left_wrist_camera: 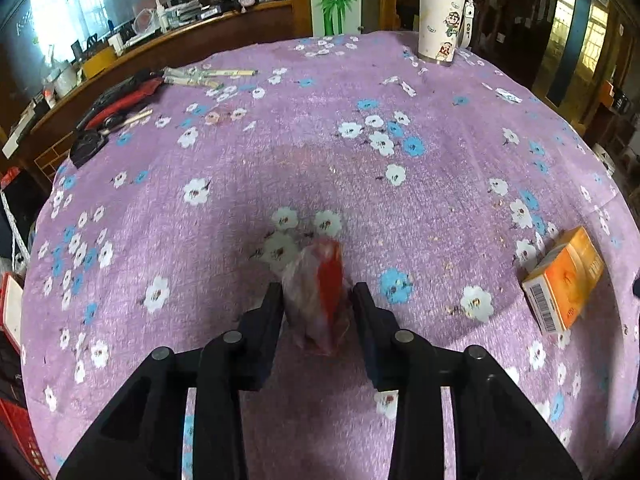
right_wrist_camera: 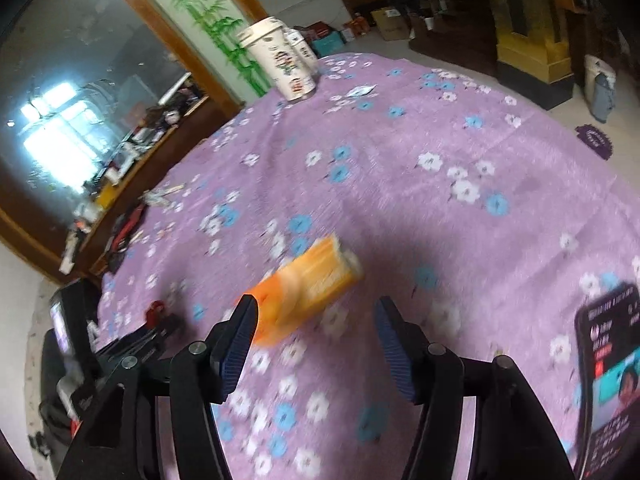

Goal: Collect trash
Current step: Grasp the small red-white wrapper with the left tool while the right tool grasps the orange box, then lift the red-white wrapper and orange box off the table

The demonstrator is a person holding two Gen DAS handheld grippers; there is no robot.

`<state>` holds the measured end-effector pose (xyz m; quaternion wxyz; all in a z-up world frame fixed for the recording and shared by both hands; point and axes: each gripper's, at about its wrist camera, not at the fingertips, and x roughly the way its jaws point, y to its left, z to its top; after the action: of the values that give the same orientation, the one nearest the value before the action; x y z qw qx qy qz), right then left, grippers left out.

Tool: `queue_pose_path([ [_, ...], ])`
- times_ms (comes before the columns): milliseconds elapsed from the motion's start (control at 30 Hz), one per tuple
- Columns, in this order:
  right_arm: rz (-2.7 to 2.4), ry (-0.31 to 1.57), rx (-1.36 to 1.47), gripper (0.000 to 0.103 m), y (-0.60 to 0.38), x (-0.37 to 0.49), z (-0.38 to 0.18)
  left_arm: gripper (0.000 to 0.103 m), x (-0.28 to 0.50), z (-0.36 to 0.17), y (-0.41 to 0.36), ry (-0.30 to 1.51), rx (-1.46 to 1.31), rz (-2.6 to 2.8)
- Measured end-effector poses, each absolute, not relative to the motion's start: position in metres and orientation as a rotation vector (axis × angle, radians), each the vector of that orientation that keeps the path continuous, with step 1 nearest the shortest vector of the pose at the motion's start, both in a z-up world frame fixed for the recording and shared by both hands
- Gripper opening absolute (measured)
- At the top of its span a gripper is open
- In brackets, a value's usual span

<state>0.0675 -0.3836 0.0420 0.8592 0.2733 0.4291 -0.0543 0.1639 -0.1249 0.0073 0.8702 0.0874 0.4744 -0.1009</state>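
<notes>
Currently I see the purple floral tablecloth (left_wrist_camera: 440,200) bearing an orange carton (right_wrist_camera: 308,284), lying between my right gripper's (right_wrist_camera: 316,332) unclenched jaws. My left gripper (left_wrist_camera: 316,300) is clenched on a red-and-clear plastic wrapper (left_wrist_camera: 320,296).

Crinkly clear plastic wrapper (left_wrist_camera: 316,296), glossy card box (left_wrist_camera: 564,280), fuzzy cloth tablecloth (left_wrist_camera: 320,152)

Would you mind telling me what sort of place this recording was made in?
Probably a lived-in home or small shop interior: a table under a purple flowered cloth, a cartoon-printed tumbler on it, and a cluttered wooden counter behind.
</notes>
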Motion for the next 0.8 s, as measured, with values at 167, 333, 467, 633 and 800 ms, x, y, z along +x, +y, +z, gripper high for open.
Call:
queue_pose_path([
  [167, -0.147, 0.937, 0.57, 0.065, -0.394, 0.1, 0.024, 0.03, 0.154, 0.008, -0.123, 0.963, 0.216, -0.228],
  [333, -0.015, 0.94, 0.586, 0.065, -0.378, 0.104, 0.02, 0.029, 0.142, 0.016, -0.105, 0.939, 0.198, -0.238],
  [467, 0.24, 1.0, 0.616, 0.065, -0.343, 0.093, 0.019, 0.029, 0.131, 0.026, -0.084, 0.921, 0.166, -0.24],
  [633, 0.27, 0.908, 0.569, 0.063, -0.348, 0.081, 0.055, 0.029, 0.126, 0.038, -0.061, 0.903, 0.133, -0.229],
  [800, 0.221, 0.953, 0.554, 0.065, -0.364, 0.107, 0.048, 0.029, 0.119, 0.042, -0.052, 0.898, 0.107, -0.237],
])
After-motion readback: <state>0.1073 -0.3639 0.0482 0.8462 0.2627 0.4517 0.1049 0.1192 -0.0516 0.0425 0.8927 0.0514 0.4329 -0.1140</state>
